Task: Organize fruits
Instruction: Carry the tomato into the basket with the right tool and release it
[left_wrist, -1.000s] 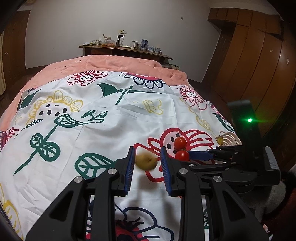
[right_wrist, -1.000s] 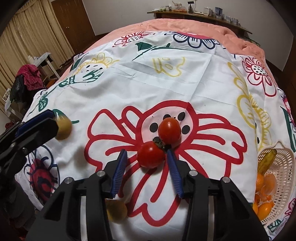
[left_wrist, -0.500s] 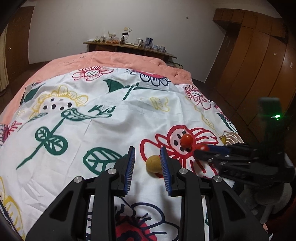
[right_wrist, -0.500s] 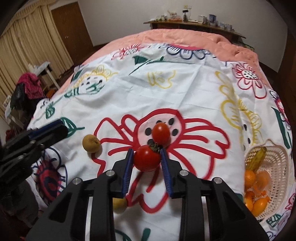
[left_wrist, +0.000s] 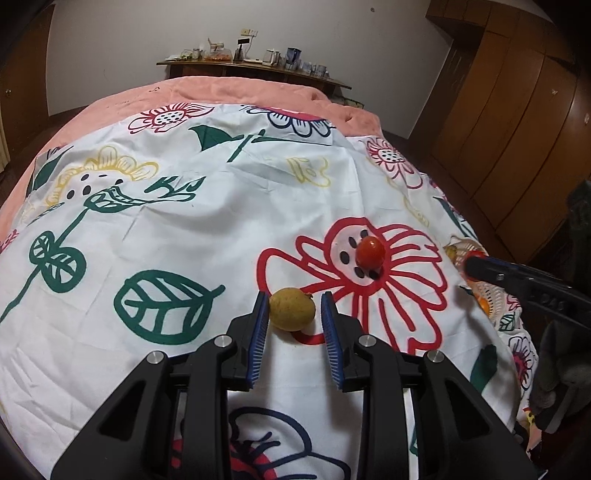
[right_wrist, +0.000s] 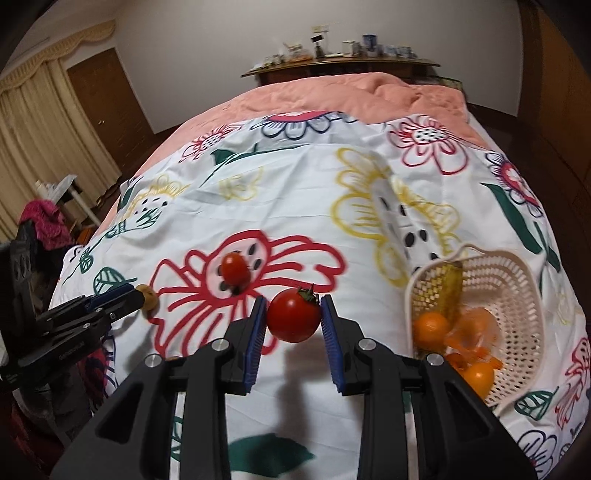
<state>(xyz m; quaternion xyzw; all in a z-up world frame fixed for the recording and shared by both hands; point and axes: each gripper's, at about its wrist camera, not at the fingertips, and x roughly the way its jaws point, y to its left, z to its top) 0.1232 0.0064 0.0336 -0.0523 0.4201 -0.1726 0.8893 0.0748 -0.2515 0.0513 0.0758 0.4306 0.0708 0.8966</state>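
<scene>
My right gripper (right_wrist: 293, 299) is shut on a red tomato (right_wrist: 293, 315), held clear of the flowered cloth just left of the white basket (right_wrist: 517, 280). The basket holds oranges (right_wrist: 430, 326) and a yellow-green fruit. A second tomato (left_wrist: 370, 251) lies on the red flower print. A yellow-brown fruit (left_wrist: 291, 308) rests on the cloth right at the tips of my left gripper (left_wrist: 294, 295). Its jaws stand narrow, with a sliver of gap on the fruit's right side, and the fruit is not lifted. The left gripper (right_wrist: 135, 295) also shows in the right wrist view, and the right gripper (left_wrist: 471, 264) in the left wrist view.
The flowered cloth (left_wrist: 184, 229) covers a bed with a salmon blanket (right_wrist: 332, 92) at its far end. A cluttered wooden shelf (left_wrist: 251, 66) stands at the back wall. Wooden wardrobes (left_wrist: 517, 129) are on the right. Curtains and a pile of clothes (right_wrist: 44, 221) are on the left.
My right gripper closed on the near tomato, lifted it and carried it right toward the basket. The left gripper came down onto the yellow-brown fruit lying on the cloth.
</scene>
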